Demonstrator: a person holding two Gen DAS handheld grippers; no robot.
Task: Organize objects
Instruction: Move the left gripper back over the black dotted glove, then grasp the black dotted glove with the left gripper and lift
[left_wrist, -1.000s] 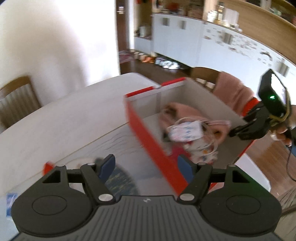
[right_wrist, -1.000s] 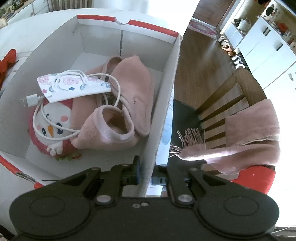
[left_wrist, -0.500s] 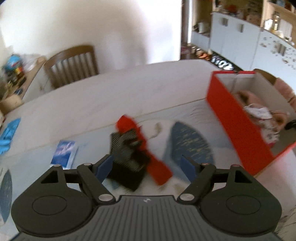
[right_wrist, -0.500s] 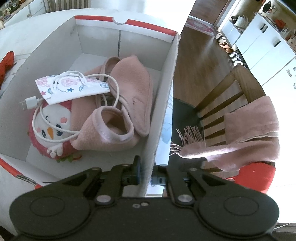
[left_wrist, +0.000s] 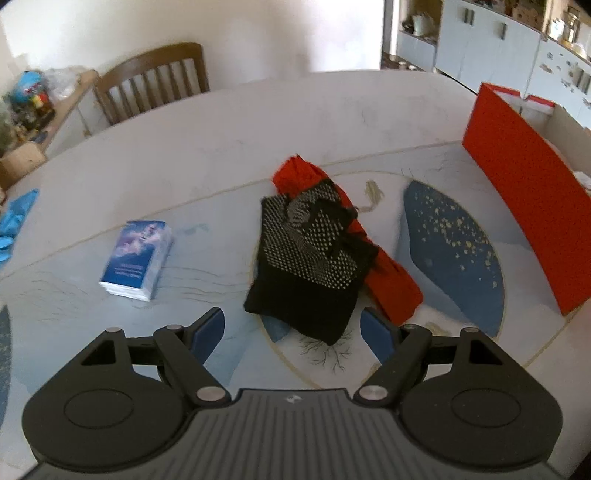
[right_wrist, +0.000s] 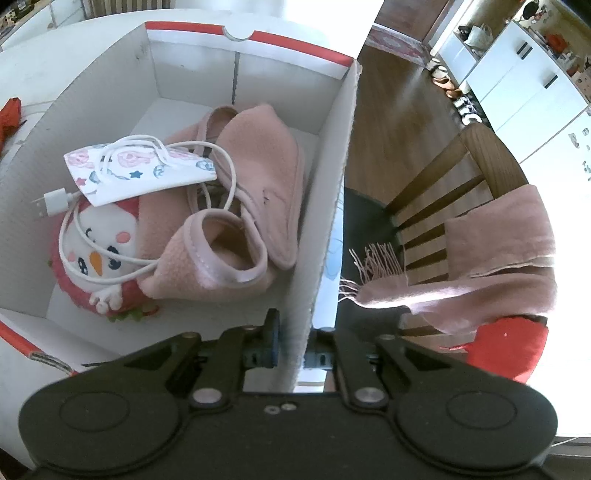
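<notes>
The left tool hangs over the desk with its blue-padded fingers spread wide and nothing between them; its jaws have just been opening a little. Just ahead of the pads lies a black glove dotted with pale grip spots, crumpled and lying partly on top of a red cloth that stretches diagonally beneath it. The glove's cuff end is the part nearest the tool, apart from both pads. To the left of the glove, well apart, sits a small blue and white tissue packet. A blue glove-like item lies at the far left edge of the desk. The red outer wall of a cardboard box stands at the right.

The right tool is closed narrow on the box's white side wall, one pad inside the box and one outside, clamping the cardboard edge. Inside the box lie a pair of pink fleece slippers, a patterned face mask, a white USB cable looped over them, and a round plush with a penguin face. Beyond the box wall a wooden chair carries a pink fringed scarf
</notes>
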